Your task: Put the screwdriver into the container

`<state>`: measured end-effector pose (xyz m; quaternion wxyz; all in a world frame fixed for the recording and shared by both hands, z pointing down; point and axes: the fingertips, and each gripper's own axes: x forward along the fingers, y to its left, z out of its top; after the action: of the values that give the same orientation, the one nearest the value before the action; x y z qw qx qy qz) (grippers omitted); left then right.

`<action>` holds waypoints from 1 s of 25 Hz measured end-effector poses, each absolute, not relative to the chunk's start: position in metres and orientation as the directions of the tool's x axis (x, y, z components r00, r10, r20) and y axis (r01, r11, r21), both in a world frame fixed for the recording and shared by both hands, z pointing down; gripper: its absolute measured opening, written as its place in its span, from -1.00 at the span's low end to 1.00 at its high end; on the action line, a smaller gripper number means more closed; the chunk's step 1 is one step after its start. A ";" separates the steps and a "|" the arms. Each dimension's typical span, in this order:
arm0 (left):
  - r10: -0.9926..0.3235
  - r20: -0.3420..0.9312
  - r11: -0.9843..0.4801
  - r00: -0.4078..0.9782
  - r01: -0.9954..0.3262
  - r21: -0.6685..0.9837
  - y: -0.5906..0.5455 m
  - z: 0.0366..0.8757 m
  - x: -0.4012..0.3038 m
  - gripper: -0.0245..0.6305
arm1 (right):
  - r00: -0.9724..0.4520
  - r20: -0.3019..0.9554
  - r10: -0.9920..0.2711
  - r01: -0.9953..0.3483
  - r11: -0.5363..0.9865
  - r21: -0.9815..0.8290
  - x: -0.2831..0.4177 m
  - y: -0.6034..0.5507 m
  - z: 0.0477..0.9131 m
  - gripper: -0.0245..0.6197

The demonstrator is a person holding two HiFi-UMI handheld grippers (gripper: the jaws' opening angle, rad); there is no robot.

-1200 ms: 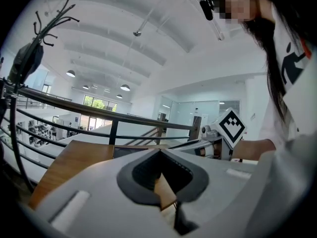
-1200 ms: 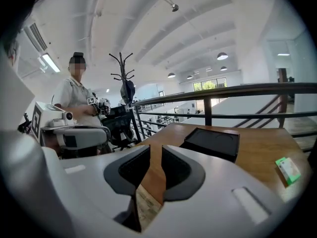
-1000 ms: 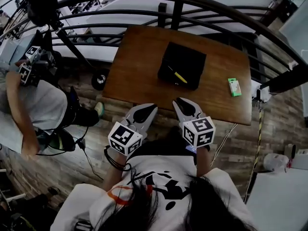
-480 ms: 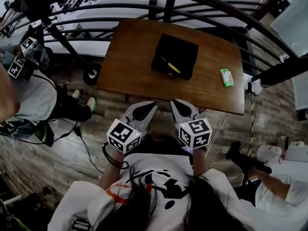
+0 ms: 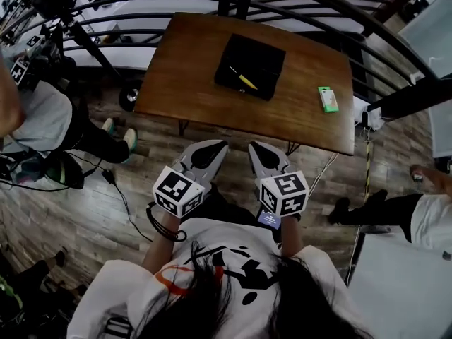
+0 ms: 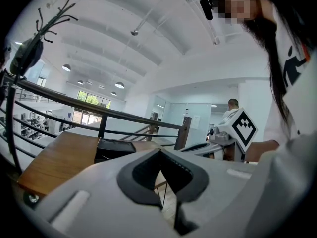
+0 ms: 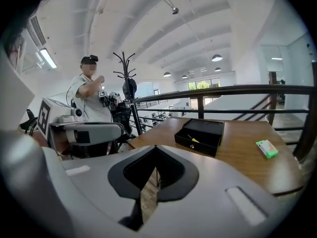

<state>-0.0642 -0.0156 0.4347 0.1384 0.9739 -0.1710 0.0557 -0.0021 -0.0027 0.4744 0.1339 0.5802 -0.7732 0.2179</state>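
— What is different now from one second ago?

— I have stepped back. On the left, my left gripper [image 5: 214, 147] was over the near edge of the brown wooden table [image 5: 183, 83]. Now it hangs over the wooden plank floor [image 5: 141, 161], apart from the table. Its two fingers are pressed together at the tips and nothing is between them. Through the small gap behind the tips I see only the floor.

— And the other one?

— My right gripper [image 5: 256, 149], just beside it, has come back in the same way. Its fingers are also pressed together and they hold nothing.

— Where is the screwdriver, then?

— The thin screwdriver with the yellow handle [image 5: 244, 81] lies inside the black rectangular open container [image 5: 267, 56]. The container stands on the far half of the table, well apart from both grippers. The screwdriver has not moved in the container during this second; only the table looks farther from me. To the right, the small green box [image 5: 325, 99] rests on the table near its right edge, and it is also in the same place as before.

— So what does this mean for the task?

— I judge that the task is done: the tool is in its place, and both my grippers are empty and withdrawn. I see no further move that is needed.
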 end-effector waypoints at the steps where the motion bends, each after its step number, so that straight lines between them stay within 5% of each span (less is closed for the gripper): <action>1: -0.312 0.157 -0.905 0.937 -0.344 0.249 -0.006 0.436 -0.061 -0.92 | -0.288 0.459 -0.840 -0.957 0.230 -0.179 0.000 0.007 0.476 -0.85; 25: -0.255 0.196 -0.935 0.947 -0.293 0.198 0.118 0.442 -0.028 -0.92 | -0.250 0.397 -0.883 -0.967 0.208 -0.146 0.023 0.117 0.474 -0.89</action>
<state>-0.0279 0.1183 0.4422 0.1131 0.9801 -0.1398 0.0840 0.0234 0.1174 0.4737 0.1141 0.6017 -0.7688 0.1843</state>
